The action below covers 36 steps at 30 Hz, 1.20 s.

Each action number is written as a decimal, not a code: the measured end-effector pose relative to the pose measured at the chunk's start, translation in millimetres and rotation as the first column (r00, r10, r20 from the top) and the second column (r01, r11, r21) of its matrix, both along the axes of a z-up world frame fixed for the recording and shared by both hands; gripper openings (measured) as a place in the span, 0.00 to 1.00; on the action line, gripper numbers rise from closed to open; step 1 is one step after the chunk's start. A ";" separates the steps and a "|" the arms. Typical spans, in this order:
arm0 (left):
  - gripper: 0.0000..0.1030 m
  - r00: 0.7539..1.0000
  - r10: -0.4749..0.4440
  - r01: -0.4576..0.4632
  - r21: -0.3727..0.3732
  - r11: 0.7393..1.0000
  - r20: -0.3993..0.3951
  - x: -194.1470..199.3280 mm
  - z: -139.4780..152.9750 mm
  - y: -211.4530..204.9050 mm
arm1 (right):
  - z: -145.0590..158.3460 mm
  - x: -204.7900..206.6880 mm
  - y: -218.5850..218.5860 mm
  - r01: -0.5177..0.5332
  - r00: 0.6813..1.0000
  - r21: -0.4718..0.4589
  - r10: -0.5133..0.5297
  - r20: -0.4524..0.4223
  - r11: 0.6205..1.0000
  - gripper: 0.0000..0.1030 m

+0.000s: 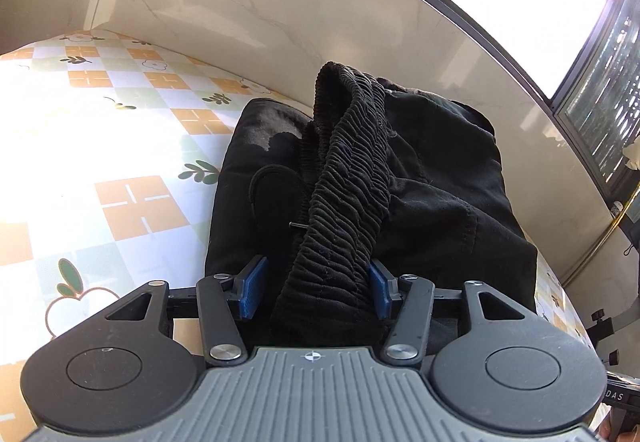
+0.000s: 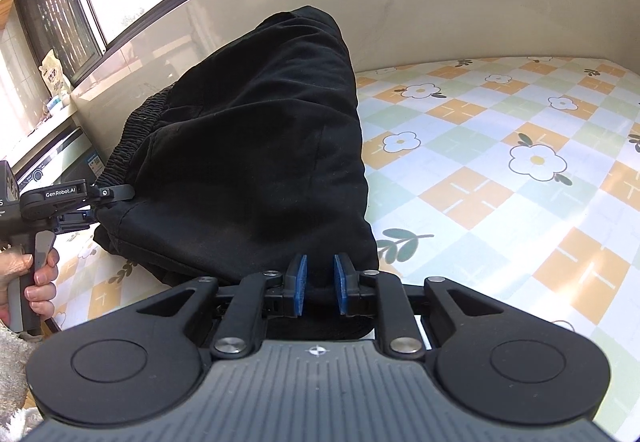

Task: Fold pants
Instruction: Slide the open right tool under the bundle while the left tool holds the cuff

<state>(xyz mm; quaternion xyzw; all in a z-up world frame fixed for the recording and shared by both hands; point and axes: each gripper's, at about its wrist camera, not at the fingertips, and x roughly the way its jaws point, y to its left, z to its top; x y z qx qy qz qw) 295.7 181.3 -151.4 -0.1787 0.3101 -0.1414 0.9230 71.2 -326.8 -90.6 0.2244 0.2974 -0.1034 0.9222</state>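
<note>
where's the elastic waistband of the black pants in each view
Left wrist: the ribbed waistband runs down the centre, from upper middle to between the left gripper pads.
Right wrist: the waistband shows as a ribbed edge at the left side of the pants, above the left gripper.
Shared landmark: the checked floral sheet under the pants.
</note>
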 end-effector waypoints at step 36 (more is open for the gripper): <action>0.69 1.000 0.011 -0.011 0.051 0.999 -0.013 -11.6 14.1 -6.0 | -28.1 138.2 -20.4 -0.076 0.996 -0.034 0.074 -0.049 0.997 1.00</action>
